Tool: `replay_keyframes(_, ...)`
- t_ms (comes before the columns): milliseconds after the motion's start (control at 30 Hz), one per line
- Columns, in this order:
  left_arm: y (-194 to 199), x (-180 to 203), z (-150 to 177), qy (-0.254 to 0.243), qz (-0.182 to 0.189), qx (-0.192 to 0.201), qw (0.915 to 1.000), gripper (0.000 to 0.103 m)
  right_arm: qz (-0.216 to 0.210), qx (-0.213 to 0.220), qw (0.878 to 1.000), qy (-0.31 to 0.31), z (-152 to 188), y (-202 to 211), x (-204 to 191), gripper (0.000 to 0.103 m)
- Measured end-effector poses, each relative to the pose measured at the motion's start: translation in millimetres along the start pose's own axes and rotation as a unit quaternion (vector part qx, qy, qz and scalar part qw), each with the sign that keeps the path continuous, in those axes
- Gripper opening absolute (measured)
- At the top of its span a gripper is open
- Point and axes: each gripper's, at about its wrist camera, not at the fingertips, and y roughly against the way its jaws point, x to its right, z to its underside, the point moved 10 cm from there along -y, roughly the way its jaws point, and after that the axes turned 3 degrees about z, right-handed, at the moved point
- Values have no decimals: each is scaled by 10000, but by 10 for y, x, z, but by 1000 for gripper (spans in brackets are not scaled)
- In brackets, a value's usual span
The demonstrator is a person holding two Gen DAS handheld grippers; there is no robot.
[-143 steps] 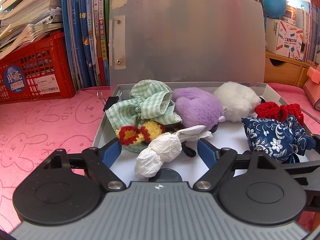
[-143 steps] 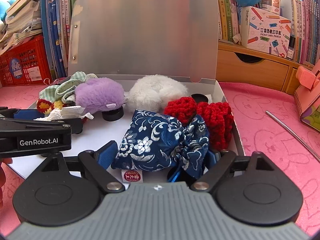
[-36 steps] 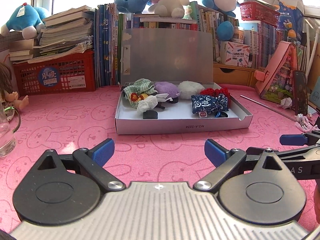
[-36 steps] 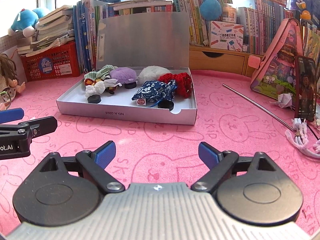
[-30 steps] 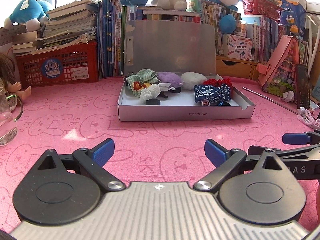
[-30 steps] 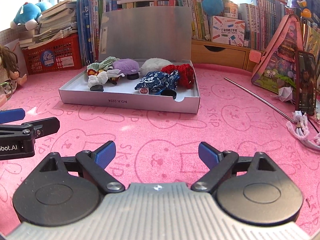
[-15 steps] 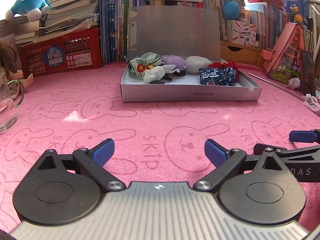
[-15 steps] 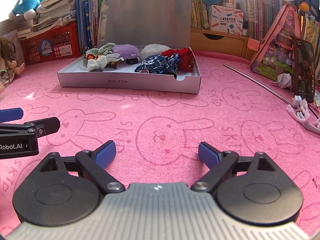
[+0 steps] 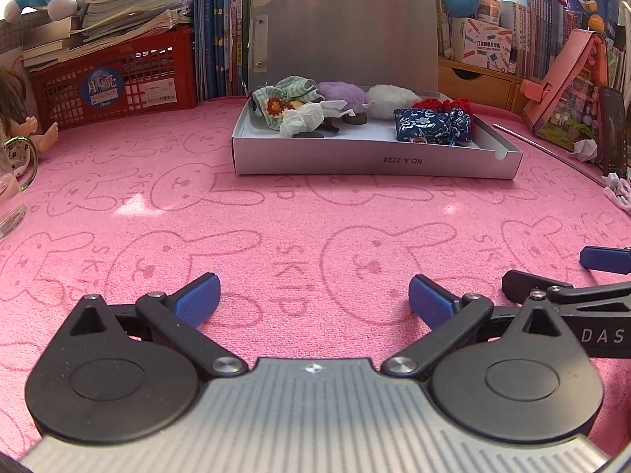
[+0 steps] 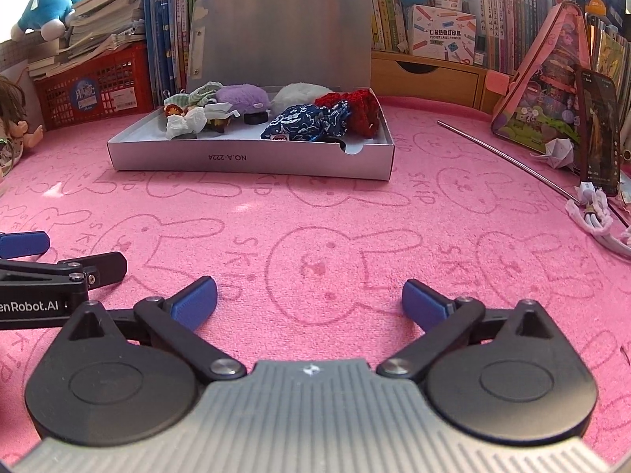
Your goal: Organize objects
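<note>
A white cardboard box (image 9: 374, 163) with its lid upright sits on the pink rabbit-print mat. It holds a green checked cloth (image 9: 292, 88), a white bundle (image 9: 299, 120), a purple plush (image 9: 343, 92), a white plush (image 9: 390, 96), a blue floral pouch (image 9: 430, 126) and a red crochet piece (image 9: 445, 104). My left gripper (image 9: 313, 297) hangs over bare mat well in front of the box, its jaws opening with nothing between them. My right gripper (image 10: 309, 299) is beside it, also short of the box (image 10: 252, 161), its jaws opening and empty.
A red basket (image 9: 114, 86) under stacked books stands at the back left, with a doll (image 9: 15, 118) and a glass mug (image 9: 12, 193) at the left edge. On the right lie a metal rod (image 10: 508, 157), a phone (image 10: 597, 130), a pink case (image 10: 552, 79) and a cable (image 10: 591, 213).
Both grippers have left the white bundle and the blue pouch in the box and drawn back over the mat. Over the last second both views tipped downward and the jaws spread slightly wider.
</note>
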Motion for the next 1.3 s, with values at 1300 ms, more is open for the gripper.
replay_keyframes(1300, -4, 8, 0, -43, -43, -26, 10000, 103, 269, 7, 9994, -234, 13, 0, 110, 103)
